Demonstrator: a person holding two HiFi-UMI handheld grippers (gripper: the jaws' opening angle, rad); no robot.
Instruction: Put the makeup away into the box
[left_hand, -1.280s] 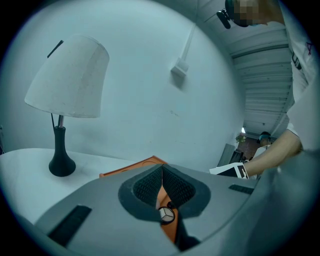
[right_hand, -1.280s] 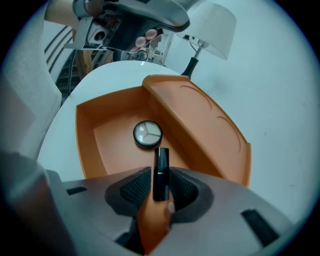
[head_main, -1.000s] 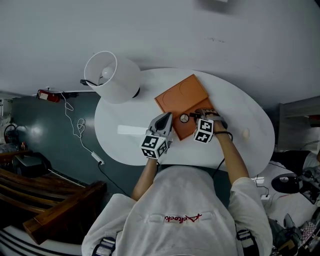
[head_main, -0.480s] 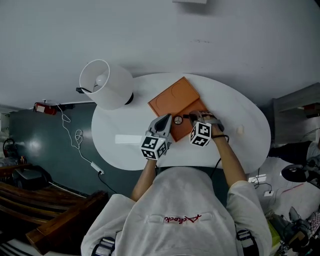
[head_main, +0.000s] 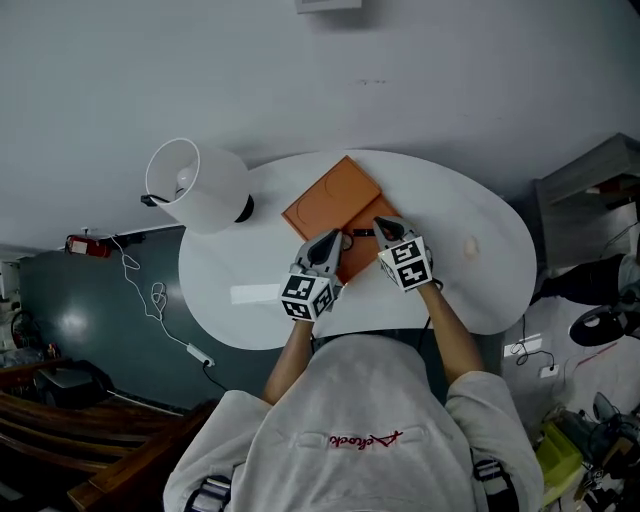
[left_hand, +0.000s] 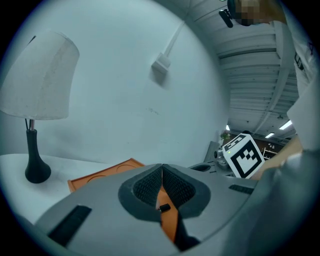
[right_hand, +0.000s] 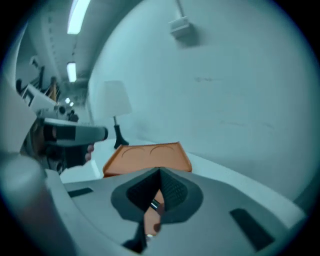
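The right gripper (head_main: 384, 230) is pinching a slender dark makeup stick (head_main: 358, 232) above the open orange box (head_main: 330, 198) on the white table (head_main: 480, 290); the left gripper (head_main: 329, 242) is hovering alongside, jaws pressed together

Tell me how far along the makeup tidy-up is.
Done: the orange box lies open on the table. In hand: the right gripper is shut on a slim makeup item over it. Remaining: dropping it in, and perhaps the small pale thing on the table.
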